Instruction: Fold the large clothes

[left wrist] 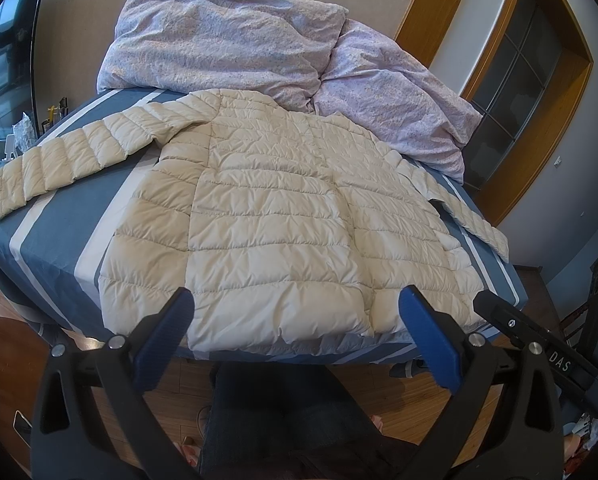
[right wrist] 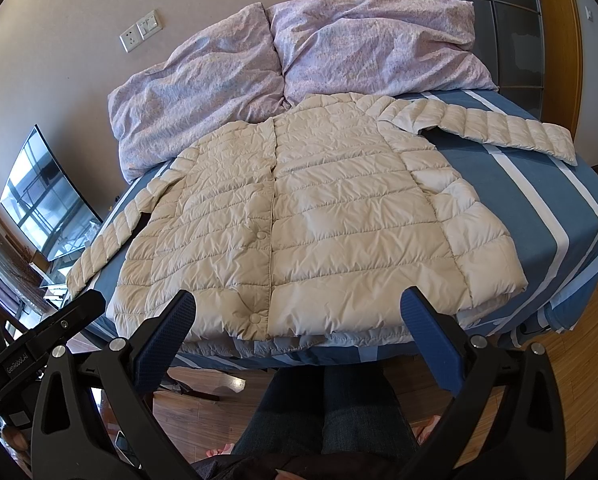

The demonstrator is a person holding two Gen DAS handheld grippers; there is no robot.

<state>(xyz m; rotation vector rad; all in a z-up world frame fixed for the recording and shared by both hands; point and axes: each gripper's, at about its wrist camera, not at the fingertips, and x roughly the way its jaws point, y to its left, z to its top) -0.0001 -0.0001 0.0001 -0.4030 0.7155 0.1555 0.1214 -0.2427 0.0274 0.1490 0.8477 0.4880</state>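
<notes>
Jacket (left wrist: 275,208), cream and quilted, lay flat on the striped bed (left wrist: 59,240), hem at the near edge and collar far, beside the lilac pillows (left wrist: 219,40). Its left sleeve (left wrist: 59,160) stretched far out to the left; the right sleeve (right wrist: 491,128) reached to the right. The left gripper (left wrist: 295,300) and the right gripper (right wrist: 297,300) both hung spread wide before the hem, holding nothing. The puffy, slippery fabric could probably slide out of a shallow pinch, and a fold might spring open again.

Both wrist views look from the bed's (left wrist: 59,248) foot toward its head, sharing the spread jacket (left wrist: 275,216)
</notes>
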